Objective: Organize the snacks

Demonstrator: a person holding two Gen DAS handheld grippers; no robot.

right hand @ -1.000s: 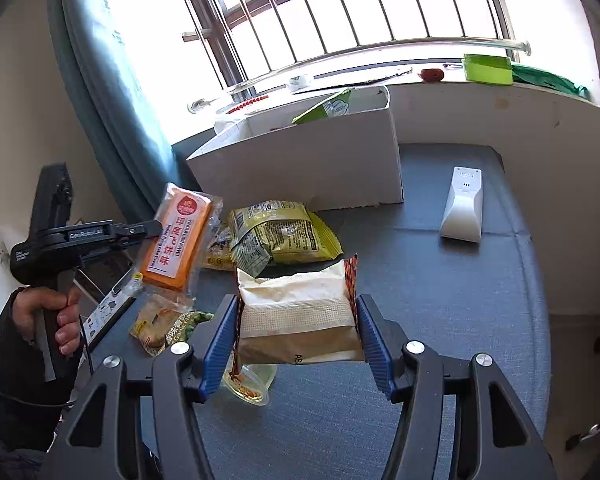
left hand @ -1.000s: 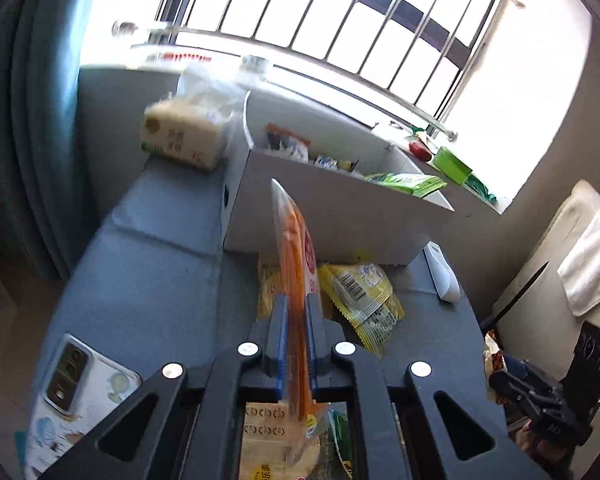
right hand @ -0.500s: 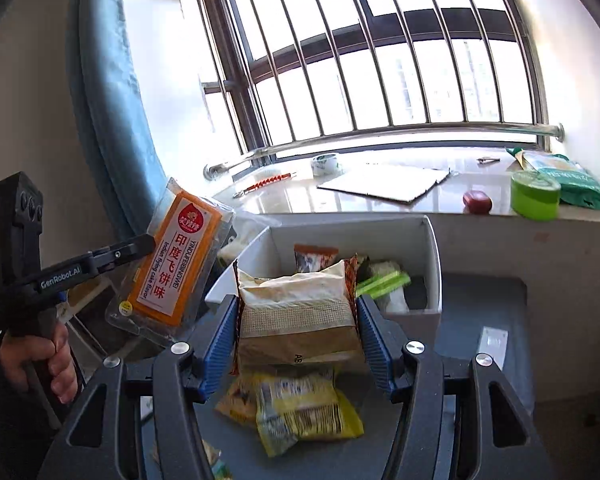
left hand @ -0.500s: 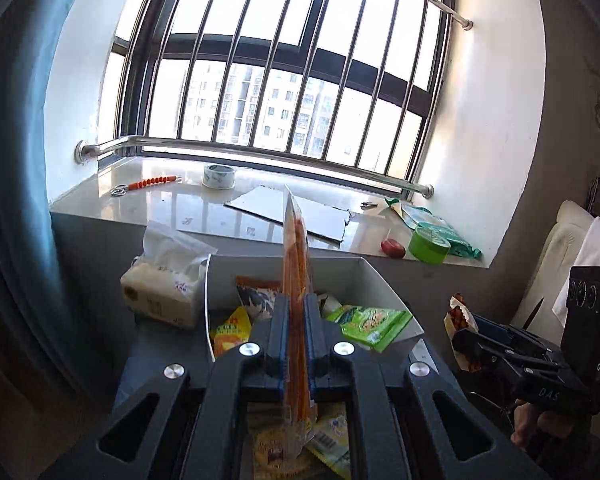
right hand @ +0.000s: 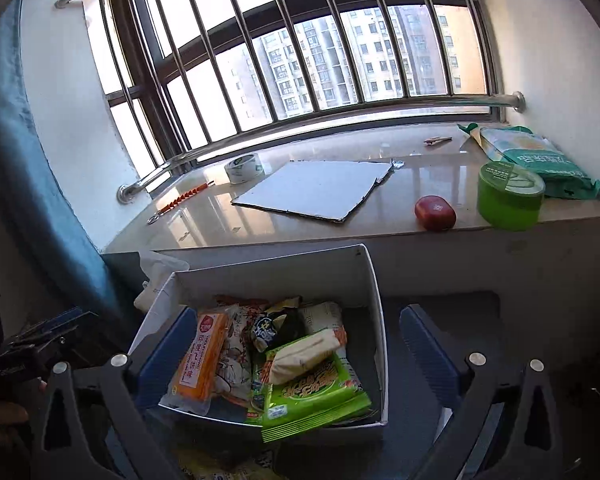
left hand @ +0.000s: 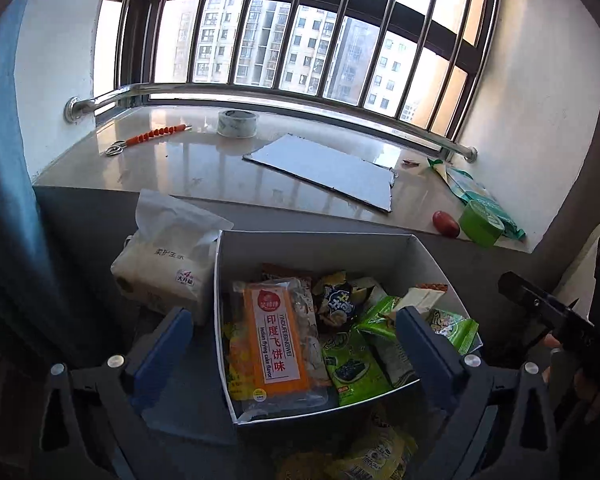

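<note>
The white box sits on the grey table just under the window ledge, and it is full of snacks. On its left side lies the orange flying-cake pack, flat, with its label up. Next to it, toward 3 o'clock, are green seaweed packs, and at 12 o'clock from them is a dark crinkly bag. In the right wrist view a tan packet lies on top of a big green pack, a bit tilted. More yellow packs lie on the table outside the box, at 6 o'clock from it — they are dim and I cannot read them well. A tissue pack stands just beside the box at 9 o'clock. The left gripper hangs over the box with its jaws opening, wide apart, and nothing is pinched in them; the orange pack lies down in the box below the gap, closer to the left finger. The right gripper is the same — its jaws are opening, they are far apart, and they hold nothing. The tan packet lies in the box below the middle of its gap. On the ledge at 12 o'clock are a tape roll, a flat grey board, a red fruit and a green tub.
</note>
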